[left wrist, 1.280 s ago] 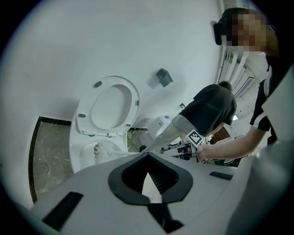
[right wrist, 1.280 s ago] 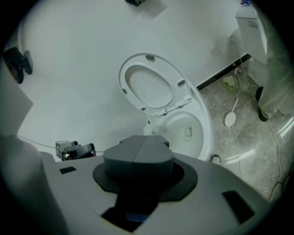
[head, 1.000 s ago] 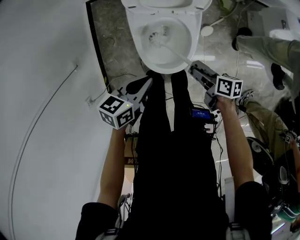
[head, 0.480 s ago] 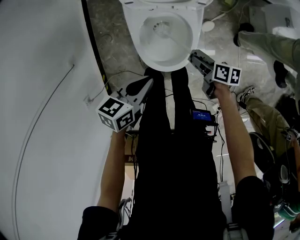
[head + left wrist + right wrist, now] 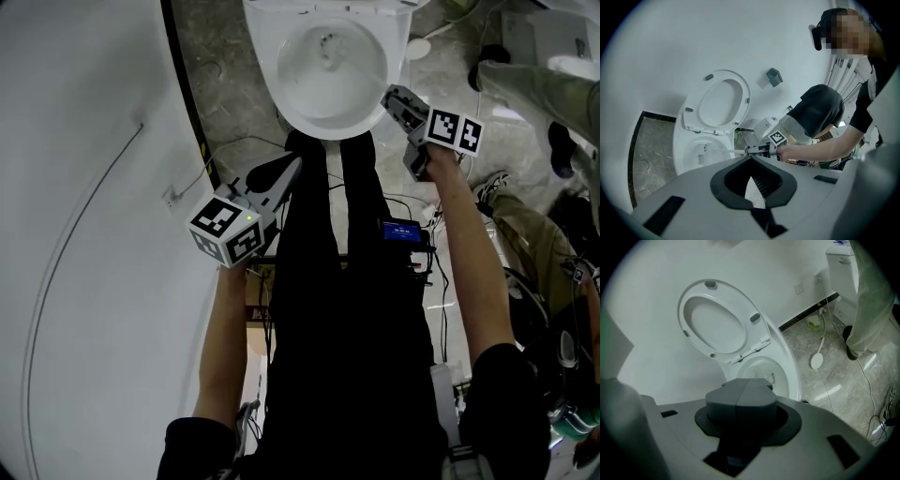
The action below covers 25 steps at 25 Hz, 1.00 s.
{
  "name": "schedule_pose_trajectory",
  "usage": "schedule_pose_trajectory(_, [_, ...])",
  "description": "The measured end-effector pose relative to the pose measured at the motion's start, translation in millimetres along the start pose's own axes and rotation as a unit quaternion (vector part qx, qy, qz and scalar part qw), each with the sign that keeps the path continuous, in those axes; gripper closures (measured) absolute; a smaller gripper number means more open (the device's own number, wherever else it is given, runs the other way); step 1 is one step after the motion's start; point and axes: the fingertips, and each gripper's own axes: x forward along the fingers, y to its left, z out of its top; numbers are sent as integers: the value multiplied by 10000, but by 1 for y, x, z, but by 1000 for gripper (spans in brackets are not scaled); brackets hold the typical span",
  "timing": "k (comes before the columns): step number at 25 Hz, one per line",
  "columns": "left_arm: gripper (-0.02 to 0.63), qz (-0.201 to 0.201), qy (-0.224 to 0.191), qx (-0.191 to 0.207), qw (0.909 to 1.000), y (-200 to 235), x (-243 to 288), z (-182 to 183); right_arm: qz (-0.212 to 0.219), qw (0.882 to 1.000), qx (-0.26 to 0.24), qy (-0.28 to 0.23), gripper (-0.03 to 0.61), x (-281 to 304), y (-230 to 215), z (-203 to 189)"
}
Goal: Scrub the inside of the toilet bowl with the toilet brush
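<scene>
**A:** Left side first?

**B:** Left gripper (image 5: pixel 292 167): jaws pressed together on nothing. It hangs over the person's leg, short of the near rim. Idle, by my reading.

**A:** Middle?

**B:** Toilet bowl (image 5: pixel 333 129) lies straight ahead. The toilet brush (image 5: pixel 326 42) has its head low against the far inner wall. Whether the bristles touch the porcelain, I can't tell. The handle runs back from the head over the near-right rim.

**A:** Right side?

**B:** Right gripper (image 5: pixel 392 97) sits just outside that rim, jaws clamped on the handle's end. In its own view the closed jaws hide the handle, and only a bit of the head peeks past them.

**A:** What does the next stroke turn on?

**B:** The slant. The long axis goes from the fingers forward, left and down, so the head lies ahead-left of the grip. The right arm is the nearer one. I'd expect it to swing the head around the wall.
</scene>
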Motion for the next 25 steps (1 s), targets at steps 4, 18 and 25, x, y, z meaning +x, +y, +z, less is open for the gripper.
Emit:
schedule_pose_trajectory(4, [604,37,-21,-54,10000,0,1,-7,-43,9997,207,-79,417,4,-7,6])
schedule_pose_trajectory(18, [604,-6,17,-151,9999,7,22,12,-251,9970,673,-287,417,40,-14,56])
schedule_pose_trajectory(25, [604,-1,18,-171,9999,9,23,14,-271,9974,592,-307,419,53,-8,60])
